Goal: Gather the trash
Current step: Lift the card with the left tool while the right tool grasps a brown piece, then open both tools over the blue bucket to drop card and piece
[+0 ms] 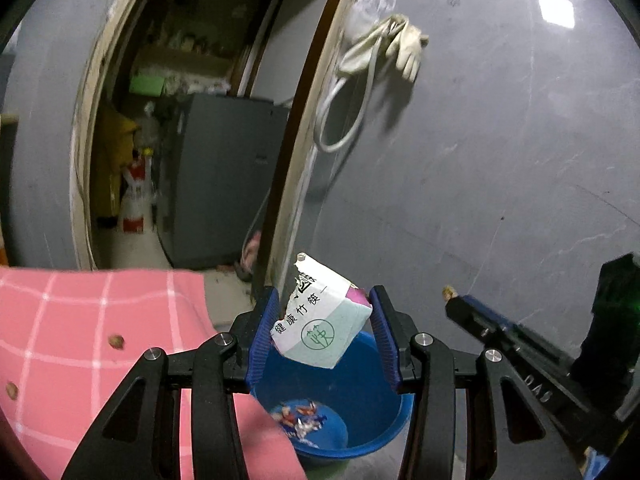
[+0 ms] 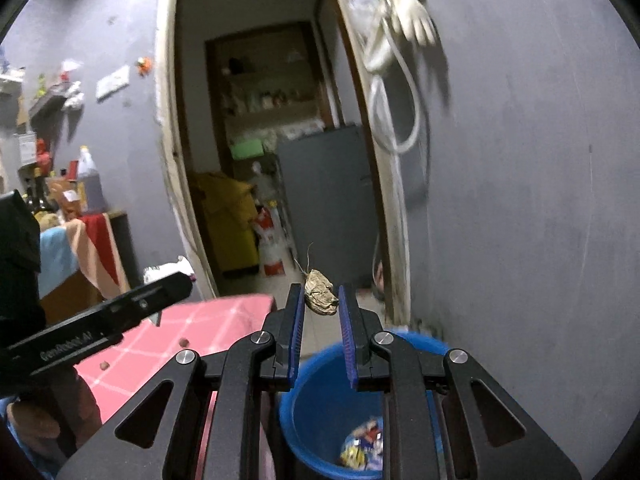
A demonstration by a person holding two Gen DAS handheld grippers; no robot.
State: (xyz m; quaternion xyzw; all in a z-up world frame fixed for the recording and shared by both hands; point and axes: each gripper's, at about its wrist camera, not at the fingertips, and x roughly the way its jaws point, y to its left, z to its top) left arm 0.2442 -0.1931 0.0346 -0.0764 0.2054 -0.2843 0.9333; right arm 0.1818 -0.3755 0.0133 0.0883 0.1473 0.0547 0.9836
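My left gripper is shut on a torn white and pale green paper wrapper with printed characters, held above a blue bucket that has several scraps at its bottom. My right gripper is shut on a crumpled dry brown leaf, held over the same blue bucket, which holds colourful wrappers. The right gripper also shows at the right of the left wrist view. The left gripper shows at the left of the right wrist view.
A table with a pink checked cloth stands left of the bucket, with small brown crumbs on it. A grey wall rises behind the bucket, with gloves and a cable hanging. An open doorway leads to a storage room.
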